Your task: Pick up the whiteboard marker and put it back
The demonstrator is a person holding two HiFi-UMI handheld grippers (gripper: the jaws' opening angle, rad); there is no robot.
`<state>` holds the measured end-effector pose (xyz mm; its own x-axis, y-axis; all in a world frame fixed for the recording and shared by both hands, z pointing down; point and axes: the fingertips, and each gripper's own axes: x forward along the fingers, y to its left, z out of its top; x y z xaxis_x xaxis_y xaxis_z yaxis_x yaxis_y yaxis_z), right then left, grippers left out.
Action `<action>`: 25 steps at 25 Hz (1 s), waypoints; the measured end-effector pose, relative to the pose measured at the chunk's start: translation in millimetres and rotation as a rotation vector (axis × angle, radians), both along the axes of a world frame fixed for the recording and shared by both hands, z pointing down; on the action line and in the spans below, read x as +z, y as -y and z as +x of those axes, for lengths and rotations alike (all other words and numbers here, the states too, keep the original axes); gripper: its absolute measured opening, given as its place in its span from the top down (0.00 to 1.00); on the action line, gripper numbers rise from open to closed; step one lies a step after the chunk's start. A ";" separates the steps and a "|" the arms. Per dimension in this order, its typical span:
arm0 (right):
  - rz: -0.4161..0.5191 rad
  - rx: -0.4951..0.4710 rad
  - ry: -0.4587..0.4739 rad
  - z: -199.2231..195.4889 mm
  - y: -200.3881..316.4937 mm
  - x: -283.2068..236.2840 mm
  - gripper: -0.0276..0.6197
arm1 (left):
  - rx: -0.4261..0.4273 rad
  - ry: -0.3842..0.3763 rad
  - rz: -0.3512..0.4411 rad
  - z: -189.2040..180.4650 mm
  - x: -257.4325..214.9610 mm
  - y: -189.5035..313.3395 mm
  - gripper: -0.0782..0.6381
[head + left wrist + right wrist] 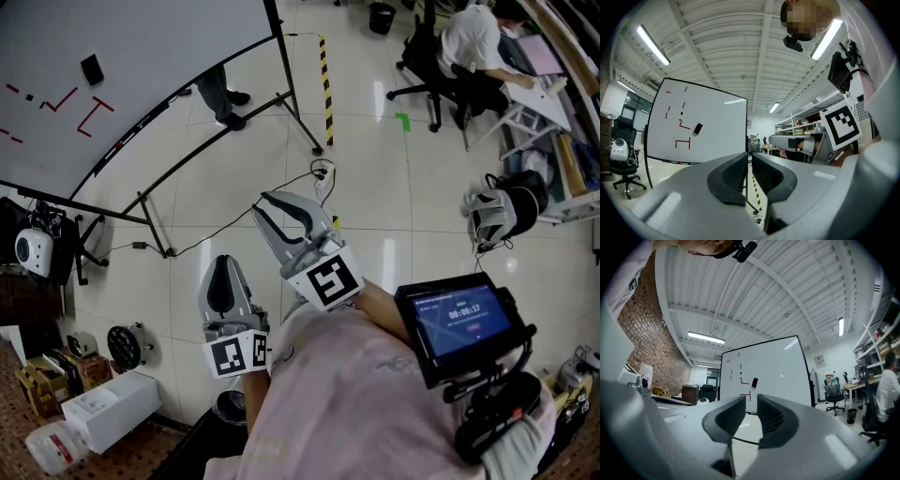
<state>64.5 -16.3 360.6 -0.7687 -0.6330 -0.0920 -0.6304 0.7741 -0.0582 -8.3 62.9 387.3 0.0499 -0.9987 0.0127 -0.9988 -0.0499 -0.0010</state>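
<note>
A whiteboard on a wheeled stand stands at the upper left of the head view, with red marks and a black eraser stuck on it. I cannot make out a marker in any view. My left gripper is held low over the floor, jaws shut with nothing in them. My right gripper is further forward, jaws a little apart and empty. In the left gripper view the left gripper points at the whiteboard. In the right gripper view the right gripper faces the whiteboard too.
A person's legs show behind the board's stand. Cables and yellow-black tape lie on the floor. A seated person works at a desk at the upper right. Boxes sit at the lower left.
</note>
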 end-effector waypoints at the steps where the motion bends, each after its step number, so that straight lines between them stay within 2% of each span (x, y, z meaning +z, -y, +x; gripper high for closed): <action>1: 0.000 0.003 0.000 0.5 0.5 0.0 0.85 | -0.002 0.000 0.000 -0.5 0.0 0.0 0.86; 21: -0.035 0.029 0.006 1.4 10.6 5.2 0.86 | -0.010 -0.012 -0.038 -8.6 5.8 4.3 0.86; 25: -0.024 0.019 -0.035 11.7 8.0 17.2 0.86 | -0.025 -0.009 -0.030 1.6 8.1 -2.2 0.86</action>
<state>76.2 -24.2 377.8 -0.7588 -0.6494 -0.0497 -0.6472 0.7604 -0.0540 -6.7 65.1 395.4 0.0249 -0.9988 0.0421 -0.9997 -0.0245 0.0086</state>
